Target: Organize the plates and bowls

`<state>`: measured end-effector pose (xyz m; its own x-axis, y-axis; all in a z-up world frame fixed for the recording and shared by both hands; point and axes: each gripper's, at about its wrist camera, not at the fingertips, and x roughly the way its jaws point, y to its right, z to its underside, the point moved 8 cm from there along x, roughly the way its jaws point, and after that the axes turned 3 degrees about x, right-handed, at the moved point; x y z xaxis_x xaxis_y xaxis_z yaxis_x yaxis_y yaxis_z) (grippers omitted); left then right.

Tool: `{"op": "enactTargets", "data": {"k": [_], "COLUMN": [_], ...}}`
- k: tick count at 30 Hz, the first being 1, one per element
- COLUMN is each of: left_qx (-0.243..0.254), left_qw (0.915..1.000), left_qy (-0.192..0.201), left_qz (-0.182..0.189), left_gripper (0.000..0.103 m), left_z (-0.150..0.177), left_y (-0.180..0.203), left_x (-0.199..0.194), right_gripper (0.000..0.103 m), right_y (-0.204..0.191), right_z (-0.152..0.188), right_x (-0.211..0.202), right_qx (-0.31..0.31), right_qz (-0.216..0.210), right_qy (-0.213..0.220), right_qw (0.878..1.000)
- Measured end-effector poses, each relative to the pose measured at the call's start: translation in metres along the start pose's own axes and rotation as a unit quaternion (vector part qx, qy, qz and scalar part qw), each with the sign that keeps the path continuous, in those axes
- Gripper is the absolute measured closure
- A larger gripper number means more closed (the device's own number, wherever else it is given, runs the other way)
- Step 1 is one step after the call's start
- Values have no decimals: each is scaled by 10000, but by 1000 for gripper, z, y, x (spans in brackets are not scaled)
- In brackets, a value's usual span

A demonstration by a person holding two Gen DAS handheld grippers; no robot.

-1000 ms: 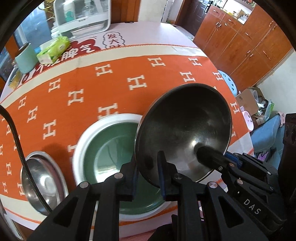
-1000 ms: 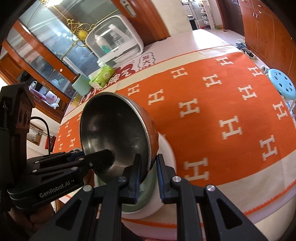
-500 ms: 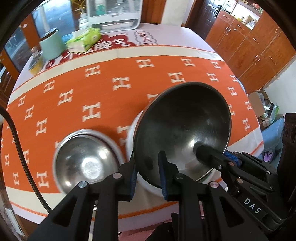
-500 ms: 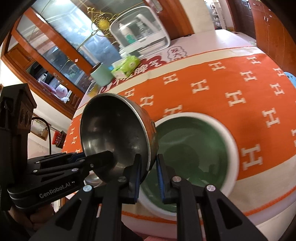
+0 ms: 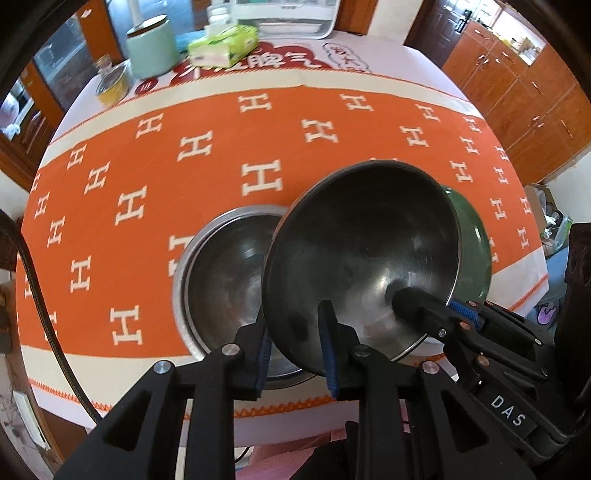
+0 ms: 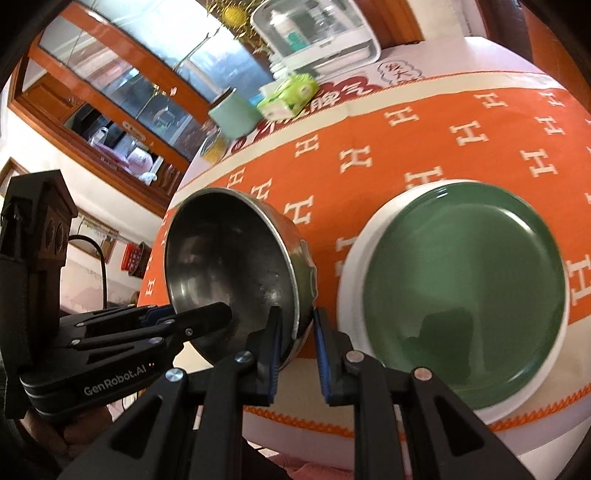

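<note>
left gripper: jaws opening, bowl rim still between pads | right gripper: pinches opposite rim | steel bowl tilted over second bowl, at 9 o'clock of green plate, likely for nesting

You hold one steel bowl tilted above the table, over a second steel bowl on the tablecloth; the plate lies right of both.

A home dining room. A round table under an orange H-patterned tablecloth stands among reddish wooden cupboards and a glass-fronted wooden display cabinet. A green tissue pack and a white countertop sterilizer box sit at the table's far edge.
</note>
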<state>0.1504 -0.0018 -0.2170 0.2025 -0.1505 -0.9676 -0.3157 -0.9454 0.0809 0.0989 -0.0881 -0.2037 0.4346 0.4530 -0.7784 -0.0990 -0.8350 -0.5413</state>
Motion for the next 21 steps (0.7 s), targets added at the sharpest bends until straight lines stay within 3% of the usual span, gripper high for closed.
{"op": "enactTargets", "data": {"k": [12, 21], "left_qx": [-461, -789], "left_qw": [9984, 9966], "left_qy": [-332, -223], "left_qz": [8, -116], "left_gripper": [74, 66], "left_z": [15, 15], "left_y": [-30, -50], "left_x": [16, 15], "right_gripper": [82, 79], "right_y": [-16, -17], "right_z": [6, 3], "right_x": [24, 26], "right_qx": [-190, -243], "right_qz": [-29, -10], "right_qy": [-477, -570], "right_qw": [9987, 9981]}}
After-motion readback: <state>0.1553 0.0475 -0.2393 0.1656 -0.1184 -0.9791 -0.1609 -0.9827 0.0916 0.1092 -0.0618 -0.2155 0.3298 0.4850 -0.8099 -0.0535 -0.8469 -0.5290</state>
